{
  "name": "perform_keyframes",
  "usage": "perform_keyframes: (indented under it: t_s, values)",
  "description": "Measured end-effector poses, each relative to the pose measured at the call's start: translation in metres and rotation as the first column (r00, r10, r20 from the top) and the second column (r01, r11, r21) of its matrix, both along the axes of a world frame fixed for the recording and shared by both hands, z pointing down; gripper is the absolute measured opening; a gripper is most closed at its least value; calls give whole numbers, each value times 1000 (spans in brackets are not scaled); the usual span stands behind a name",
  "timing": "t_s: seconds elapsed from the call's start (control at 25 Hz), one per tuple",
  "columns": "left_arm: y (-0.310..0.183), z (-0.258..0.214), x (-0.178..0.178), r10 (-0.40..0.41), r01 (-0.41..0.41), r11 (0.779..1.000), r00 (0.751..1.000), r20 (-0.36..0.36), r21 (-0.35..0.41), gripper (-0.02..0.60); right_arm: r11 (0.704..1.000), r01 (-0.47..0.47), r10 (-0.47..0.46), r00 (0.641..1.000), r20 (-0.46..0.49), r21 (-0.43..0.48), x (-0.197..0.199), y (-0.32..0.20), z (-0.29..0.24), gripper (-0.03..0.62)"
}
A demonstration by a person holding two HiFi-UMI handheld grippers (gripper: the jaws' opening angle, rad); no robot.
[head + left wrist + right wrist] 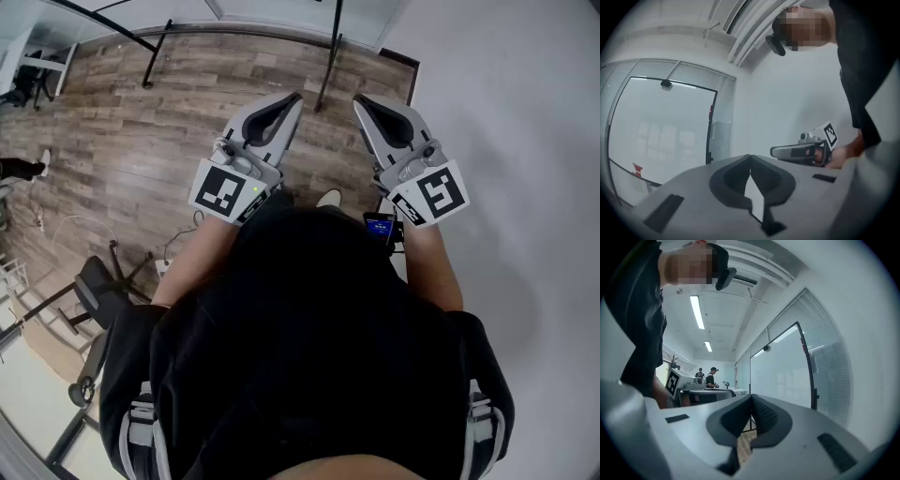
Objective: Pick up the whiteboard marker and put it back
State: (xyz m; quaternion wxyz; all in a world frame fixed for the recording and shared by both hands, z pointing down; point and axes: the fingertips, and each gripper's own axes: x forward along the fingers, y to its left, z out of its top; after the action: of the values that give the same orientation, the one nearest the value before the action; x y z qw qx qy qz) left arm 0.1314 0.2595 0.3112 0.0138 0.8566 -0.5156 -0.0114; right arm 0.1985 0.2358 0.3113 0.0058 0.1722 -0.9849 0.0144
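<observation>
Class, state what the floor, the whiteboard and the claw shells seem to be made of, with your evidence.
Floor: wood or wood-look laminate, matte; grained brown planks with seams.
Whiteboard: glossy white panel, material unclear, in a dark frame; faint reflections show.
Left claw and right claw: likely moulded grey plastic, matte, with darker textured pads.

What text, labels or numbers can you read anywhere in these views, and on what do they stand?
No text in any view can be read as words.
Left tongs: the cube shows a black-and-white square code, no letters.
Right tongs: same kind of code; the white print on its black strip is too small to read.
Small lit screen: too small to read.
</observation>
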Motion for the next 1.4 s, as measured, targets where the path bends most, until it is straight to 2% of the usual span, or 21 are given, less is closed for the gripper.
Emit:
perform_keyframes:
  t_s: [0.2, 0.36, 0.64, 0.96, 1.4]
  values:
    - [-10, 2, 11, -11, 11, 1000, 1000, 22, -3, 5, 1000, -19, 19, 1000, 7, -3, 13, -9, 0, -9]
    - [-12, 3, 21, -22, 22, 1000, 1000, -17, -14, 5, 999, -45, 45, 999, 0, 21, 27, -15, 1, -9]
    - [-15, 23, 12, -64, 59, 996, 996, -62, -70, 5, 999, -19, 20, 999, 42, -26, 25, -26, 12, -9]
    - [-49, 37, -44, -104, 99, 993, 992, -72, -68, 5, 999, -4, 4, 1000, -1, -41, -22, -53, 33, -9]
    - [-133, 28, -159, -26, 25, 999, 998, -48, -37, 5, 997, -61, 57, 995, -84, -39, -139, -132, 34, -8]
